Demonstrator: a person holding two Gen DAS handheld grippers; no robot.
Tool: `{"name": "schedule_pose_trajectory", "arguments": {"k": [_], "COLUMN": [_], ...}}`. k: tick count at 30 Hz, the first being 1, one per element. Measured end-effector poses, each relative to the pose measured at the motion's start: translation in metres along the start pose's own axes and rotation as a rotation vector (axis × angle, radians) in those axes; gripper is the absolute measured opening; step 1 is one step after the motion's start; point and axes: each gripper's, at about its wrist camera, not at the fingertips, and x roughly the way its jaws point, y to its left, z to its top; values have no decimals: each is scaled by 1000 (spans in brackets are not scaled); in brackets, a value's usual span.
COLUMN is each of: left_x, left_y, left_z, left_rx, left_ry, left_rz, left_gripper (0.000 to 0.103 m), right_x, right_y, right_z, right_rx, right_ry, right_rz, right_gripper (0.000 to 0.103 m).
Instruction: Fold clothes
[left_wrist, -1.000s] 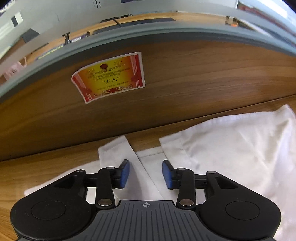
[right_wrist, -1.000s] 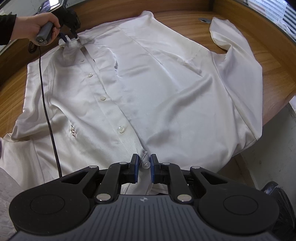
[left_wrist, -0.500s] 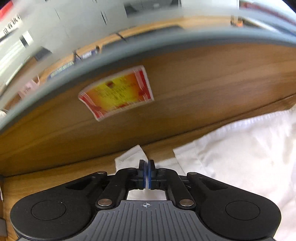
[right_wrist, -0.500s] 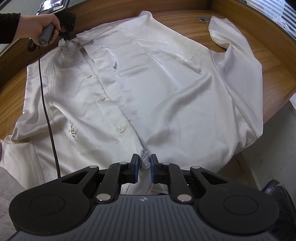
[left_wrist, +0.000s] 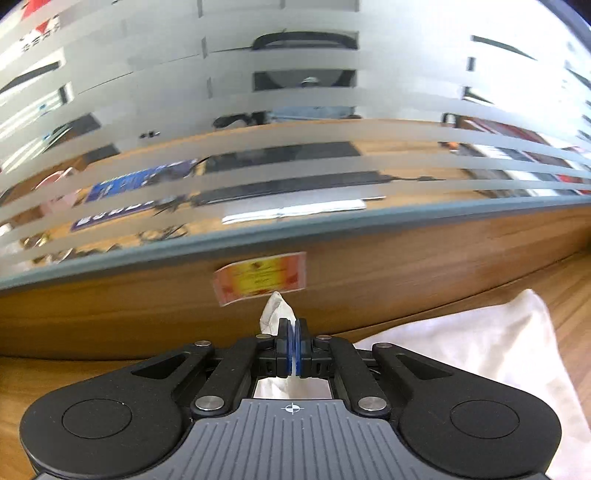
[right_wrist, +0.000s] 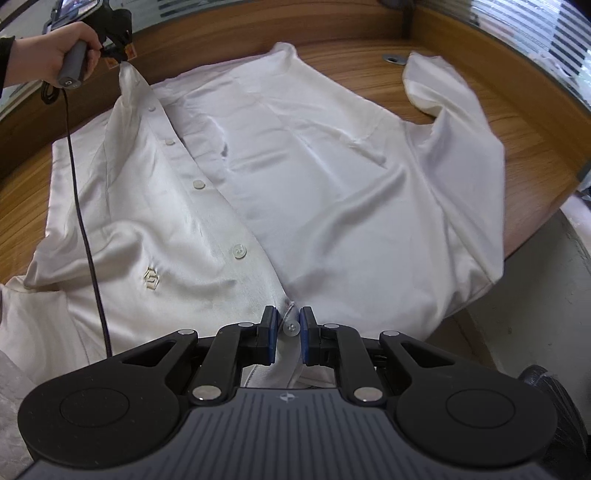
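Right gripper (right_wrist: 288, 334) low at near edge, jaws narrowed onto button placket of white shirt (right_wrist: 314, 192), fabric and one button pinched between pads. Shirt spread front-up across wooden table (right_wrist: 528, 147), one sleeve draped over table's right edge. Far end: left gripper (left_wrist: 294, 347) pressed tight on shirt's collar tip, that corner raised off table. Hand (right_wrist: 61, 50) grips handle. Red-yellow sticker (left_wrist: 260, 277) on wood panel beyond.

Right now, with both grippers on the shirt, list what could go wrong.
1. The left gripper pinches only a small tip of the white shirt; the glossy cloth may slip out.
2. The right gripper clamps the placket at a button, which could strain.
3. The black cable trails across the shirt and may snag a fold.
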Motion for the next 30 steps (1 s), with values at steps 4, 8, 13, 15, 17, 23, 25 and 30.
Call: {"name": "schedule_pose_trajectory", "arguments": {"k": [4, 8, 13, 15, 17, 23, 25, 30], "left_x": [11, 22, 27, 23, 18, 4, 5, 4], "left_y": [-28, -50, -31, -20, -10, 49, 71, 130], "left_z": [8, 6, 5, 7, 8, 0, -8, -30], "left_rx": [45, 99, 118, 122, 115, 84, 69, 35], "left_ry": [-9, 16, 42, 56, 84, 170, 183, 212], "left_rz": [-22, -62, -120, -128, -127, -98, -82, -40], "left_gripper": [4, 8, 37, 37, 38, 41, 42, 43], "right_x": [6, 20, 22, 19, 15, -3, -11, -32], "right_y": [-4, -6, -7, -8, -11, -12, -10, -3], "right_z": [0, -1, 1, 2, 3, 2, 2, -7], "right_rx": [8, 1, -23, -29, -18, 28, 39, 124], "right_ry": [8, 39, 57, 58, 65, 74, 64, 35], "right_rz": [-25, -35, -35, -35, -22, 33, 35, 50], "right_gripper": [14, 14, 19, 20, 20, 21, 23, 26]}}
